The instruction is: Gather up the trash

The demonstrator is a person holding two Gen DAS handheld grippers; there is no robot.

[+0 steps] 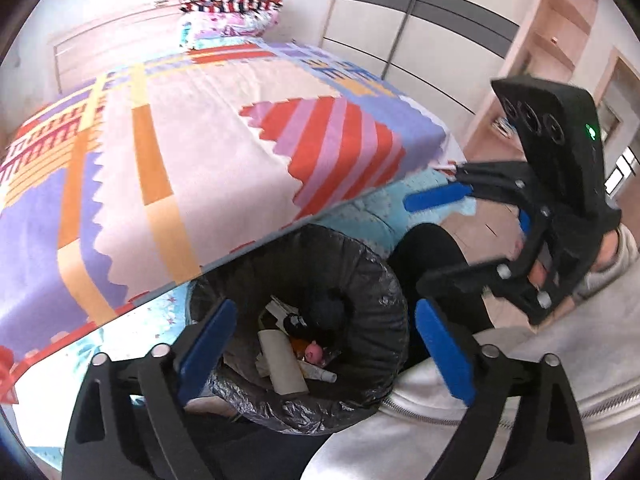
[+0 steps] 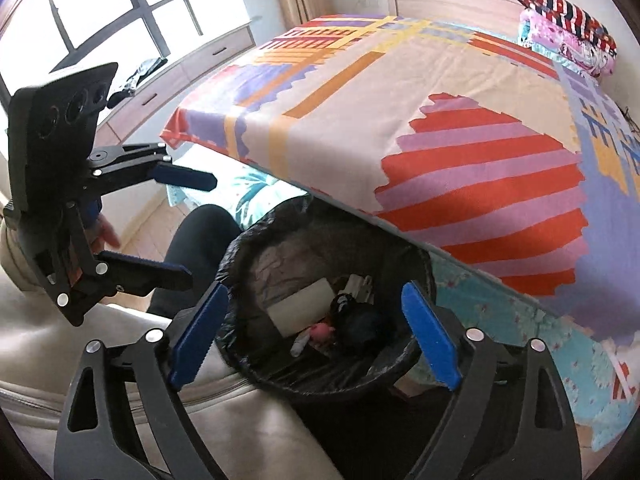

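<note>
A bin lined with a black bag [image 1: 372,280] stands beside the bed, low in the left wrist view and low centre in the right wrist view [image 2: 244,248]. Trash lies inside it: a white paper roll [image 1: 280,360], a pink piece [image 1: 314,354] and dark items; the roll [image 2: 300,308] and pink piece [image 2: 322,332] show in the right view too. My left gripper [image 1: 324,356] is open and empty above the bin. My right gripper [image 2: 316,336] is open and empty above the bin; it also shows in the left wrist view [image 1: 424,248]. The left gripper shows at the left of the right wrist view [image 2: 200,228].
A bed with a colourful patterned cover [image 1: 192,140] fills the upper part of both views, with folded bedding [image 1: 236,12] at its head. A wardrobe [image 1: 420,20] and wooden shelves [image 1: 560,28] stand to the right. A window [image 2: 100,8] and low drawers [image 2: 188,68] are beyond the bed.
</note>
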